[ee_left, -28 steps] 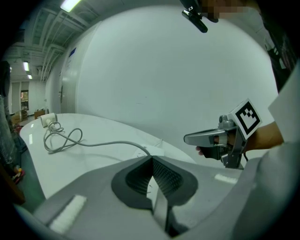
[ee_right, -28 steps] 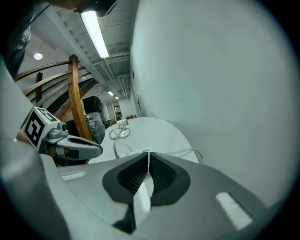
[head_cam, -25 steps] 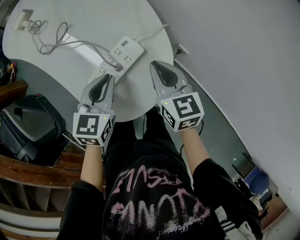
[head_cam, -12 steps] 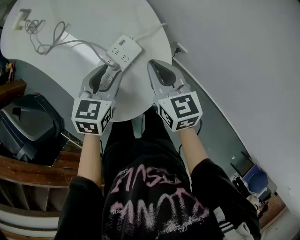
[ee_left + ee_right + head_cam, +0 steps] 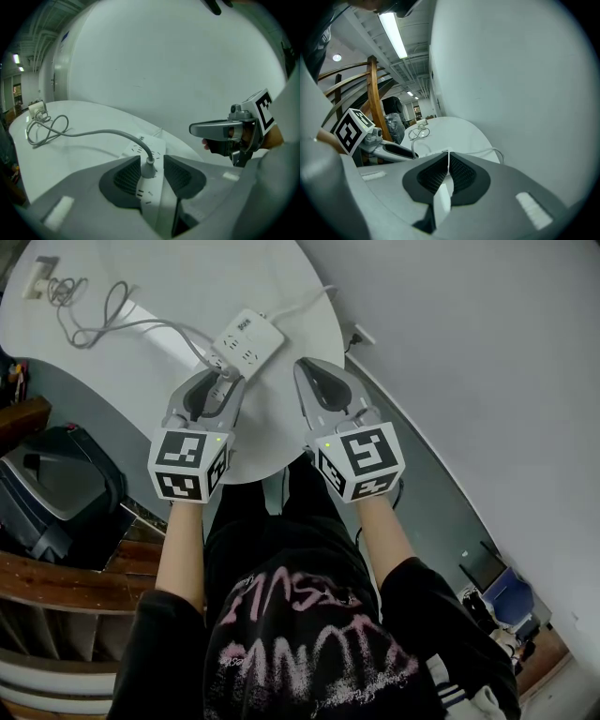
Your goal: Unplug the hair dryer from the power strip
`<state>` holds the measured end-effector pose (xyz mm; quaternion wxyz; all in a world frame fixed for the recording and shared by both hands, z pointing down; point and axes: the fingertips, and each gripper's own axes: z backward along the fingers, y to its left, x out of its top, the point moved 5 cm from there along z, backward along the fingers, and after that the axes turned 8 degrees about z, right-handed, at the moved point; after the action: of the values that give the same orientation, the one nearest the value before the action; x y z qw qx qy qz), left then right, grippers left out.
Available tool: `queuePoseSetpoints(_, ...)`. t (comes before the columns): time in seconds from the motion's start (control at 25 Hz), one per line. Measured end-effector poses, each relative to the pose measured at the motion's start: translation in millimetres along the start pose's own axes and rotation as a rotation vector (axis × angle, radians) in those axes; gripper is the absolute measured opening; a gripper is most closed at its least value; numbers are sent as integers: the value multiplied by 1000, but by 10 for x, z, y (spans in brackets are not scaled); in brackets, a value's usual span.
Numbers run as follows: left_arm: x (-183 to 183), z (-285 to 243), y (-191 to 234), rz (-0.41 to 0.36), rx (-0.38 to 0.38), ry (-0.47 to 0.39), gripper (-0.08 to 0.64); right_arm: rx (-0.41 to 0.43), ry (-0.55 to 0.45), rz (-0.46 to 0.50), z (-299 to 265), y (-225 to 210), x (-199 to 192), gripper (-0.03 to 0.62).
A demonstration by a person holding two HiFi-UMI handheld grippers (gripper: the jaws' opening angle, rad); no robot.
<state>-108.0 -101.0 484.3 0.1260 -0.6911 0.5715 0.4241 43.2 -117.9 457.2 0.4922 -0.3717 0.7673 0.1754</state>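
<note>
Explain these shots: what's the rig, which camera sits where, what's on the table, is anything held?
There is no robot here: a person holds a pair of grey hand-held tongs in each hand. The head view comes from a camera on the person's head, looking down. The other two views come from cameras riding on the tongs, each looking along its own jaws. On the white round table lies a white rectangular power strip with a grey plug in it, and its grey cable loops away. The left tongs stand open around that plug, not yet squeezing it. The right tongs are shut and empty. No hair dryer is visible.
</note>
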Motion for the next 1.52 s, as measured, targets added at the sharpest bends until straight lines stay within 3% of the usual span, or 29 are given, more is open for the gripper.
queuePoseSetpoints(0.16,2,-11,10,6,-2,-1,148,4,-1,0,-17,13,13,17)
queuePoseSetpoints(0.44,8,12,39,0,25,-11,68,11,1,2,-41,10,38,20)
queuePoseSetpoints(1.52,23,-14,75,-41,4,-15,63,193,150,225,-647,237,33,77)
